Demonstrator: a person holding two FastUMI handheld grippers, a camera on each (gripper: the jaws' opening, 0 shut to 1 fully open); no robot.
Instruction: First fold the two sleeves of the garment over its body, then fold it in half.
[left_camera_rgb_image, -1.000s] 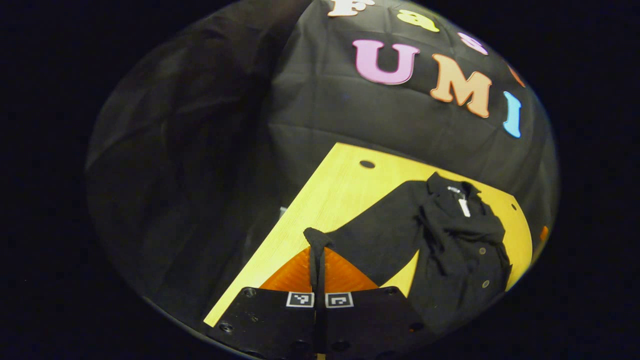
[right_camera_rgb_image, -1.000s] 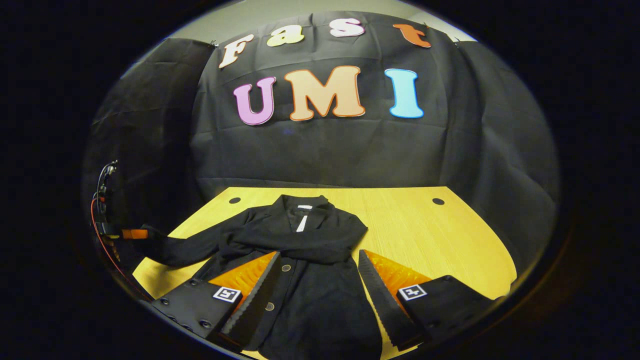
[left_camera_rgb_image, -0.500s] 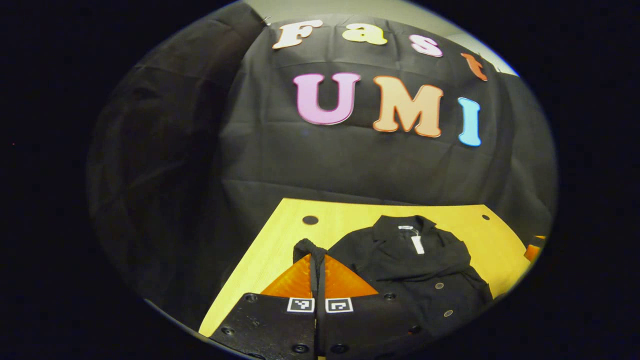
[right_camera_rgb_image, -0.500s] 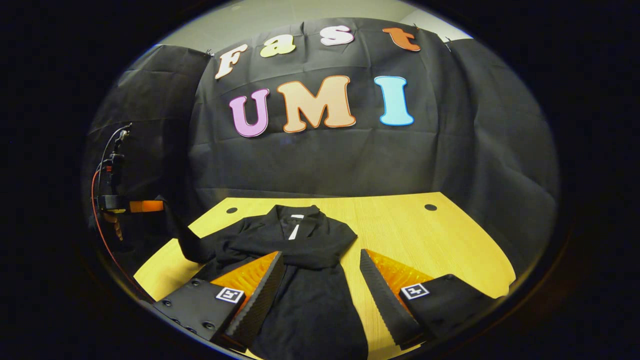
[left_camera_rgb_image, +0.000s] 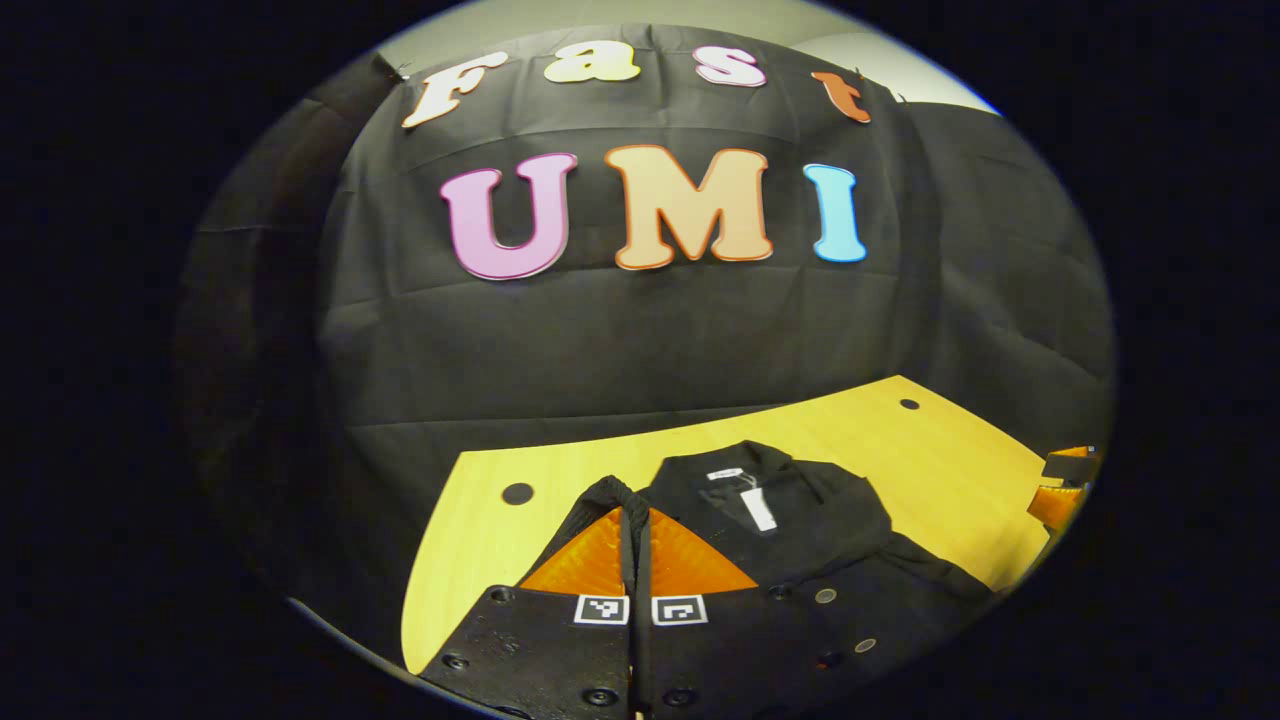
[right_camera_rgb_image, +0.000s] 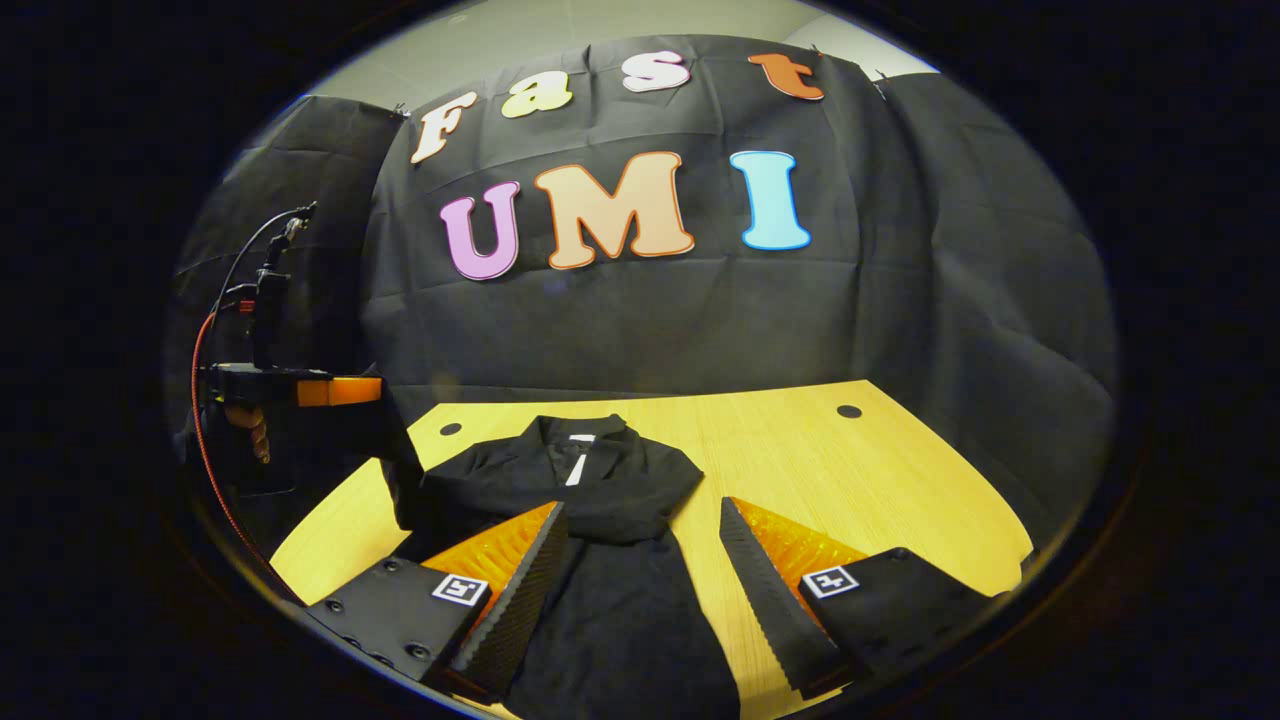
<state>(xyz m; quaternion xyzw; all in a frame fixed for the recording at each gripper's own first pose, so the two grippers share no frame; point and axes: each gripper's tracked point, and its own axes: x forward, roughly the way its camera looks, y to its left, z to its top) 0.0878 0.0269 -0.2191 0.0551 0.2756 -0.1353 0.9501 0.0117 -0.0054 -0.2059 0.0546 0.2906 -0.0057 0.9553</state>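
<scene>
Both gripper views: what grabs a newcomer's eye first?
The black jacket spread on the yellow table, with one sleeve already folded across its chest. Next, the left gripper, shut on the other sleeve and holding its cuff up above the jacket's left side. The right gripper hangs open over the jacket's lower body, touching nothing.

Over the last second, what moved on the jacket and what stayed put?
The left claw, shut on the sleeve end, carried it up off the table and in toward the jacket body; the sleeve had lain stretched out sideways. The right claw stayed open above the jacket front, gripping nothing, and the other sleeve stayed folded across the chest.
</scene>
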